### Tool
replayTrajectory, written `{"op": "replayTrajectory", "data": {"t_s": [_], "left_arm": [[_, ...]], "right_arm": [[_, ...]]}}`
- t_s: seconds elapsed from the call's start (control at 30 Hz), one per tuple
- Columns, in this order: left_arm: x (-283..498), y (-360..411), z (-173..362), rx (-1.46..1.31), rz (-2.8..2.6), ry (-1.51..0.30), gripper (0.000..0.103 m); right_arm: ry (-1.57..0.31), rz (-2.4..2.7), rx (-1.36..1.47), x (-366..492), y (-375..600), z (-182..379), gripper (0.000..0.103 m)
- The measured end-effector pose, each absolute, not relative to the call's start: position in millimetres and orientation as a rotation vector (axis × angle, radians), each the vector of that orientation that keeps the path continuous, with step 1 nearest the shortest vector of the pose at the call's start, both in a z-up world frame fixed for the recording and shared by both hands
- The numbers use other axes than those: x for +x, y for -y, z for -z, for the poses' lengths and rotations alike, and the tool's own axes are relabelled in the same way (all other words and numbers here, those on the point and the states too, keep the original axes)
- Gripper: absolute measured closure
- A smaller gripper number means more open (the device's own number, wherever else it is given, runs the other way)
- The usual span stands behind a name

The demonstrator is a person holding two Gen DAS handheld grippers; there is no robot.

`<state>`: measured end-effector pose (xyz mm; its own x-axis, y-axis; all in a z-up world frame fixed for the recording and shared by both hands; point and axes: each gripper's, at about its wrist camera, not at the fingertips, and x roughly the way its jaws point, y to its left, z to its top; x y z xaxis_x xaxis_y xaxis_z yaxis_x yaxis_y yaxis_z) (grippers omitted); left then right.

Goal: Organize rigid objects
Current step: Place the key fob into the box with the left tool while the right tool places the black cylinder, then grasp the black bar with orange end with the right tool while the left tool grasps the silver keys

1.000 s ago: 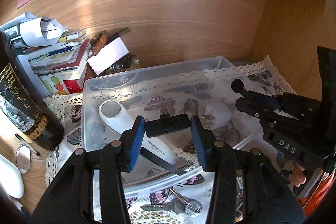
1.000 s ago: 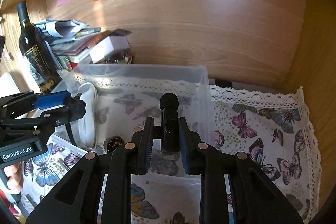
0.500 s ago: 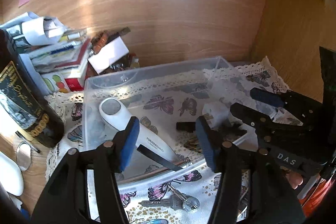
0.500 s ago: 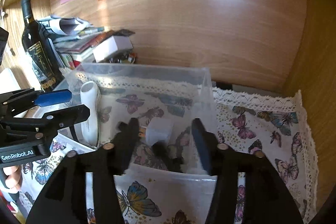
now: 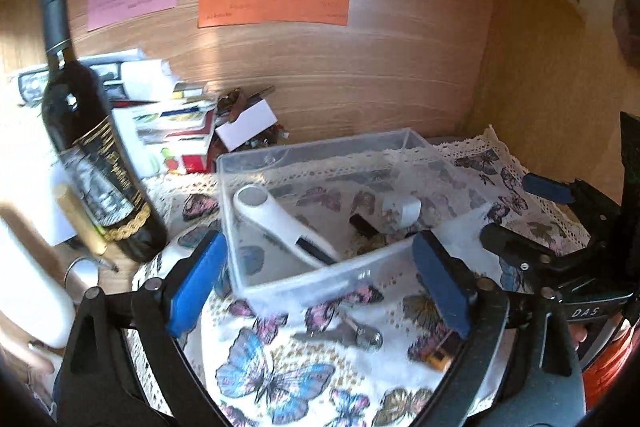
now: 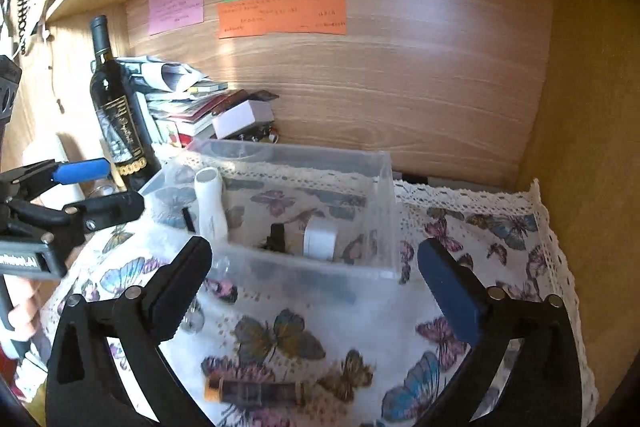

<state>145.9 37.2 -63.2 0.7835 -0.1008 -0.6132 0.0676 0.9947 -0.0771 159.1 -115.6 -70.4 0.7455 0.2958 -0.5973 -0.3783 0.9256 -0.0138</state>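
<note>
Three items, a white handheld device [image 5: 280, 223], a white plug adapter [image 5: 402, 211] and a small black part [image 6: 276, 237], are seen deposited in the clear plastic bin [image 5: 304, 281], while the keys [image 5: 352, 335] and a brown cylinder [image 6: 256, 393] are left on the butterfly-print cloth [image 6: 480, 227], and the left gripper [image 5: 320, 281] and right gripper [image 6: 316, 281], whose jaws have just been opening, are spread wide and empty.

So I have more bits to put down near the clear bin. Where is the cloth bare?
Bare: the butterfly cloth right of the clear bin, up to the side wall, and the bin's back half. Crowded: the wine bottle and paper stack to its left; keys and a brown cylinder in front.
</note>
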Motion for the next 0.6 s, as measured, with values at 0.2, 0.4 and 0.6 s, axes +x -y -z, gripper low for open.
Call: {"op": "replayTrajectory", "data": {"t_s": [0.2,0.4,0.6], "left_arm": [[126.3,-43.5,82.0,-0.048,0.098,-0.714,0.007],[112.9,-46.6,109.6,-0.066,0.108,-0.789,0.007],[106.8,-36.2,136.2,-0.068,0.162,-0.875,0.028]], "right_arm": [[-0.707,-0.405,-0.130,137.7,115.0,97.3,0.000],[-0.837,-0.445,-0.165,127.7,105.8,133.8,0.000],[-0.904,-0.464,-0.221,124.0,92.8,150.6,0.000]]}}
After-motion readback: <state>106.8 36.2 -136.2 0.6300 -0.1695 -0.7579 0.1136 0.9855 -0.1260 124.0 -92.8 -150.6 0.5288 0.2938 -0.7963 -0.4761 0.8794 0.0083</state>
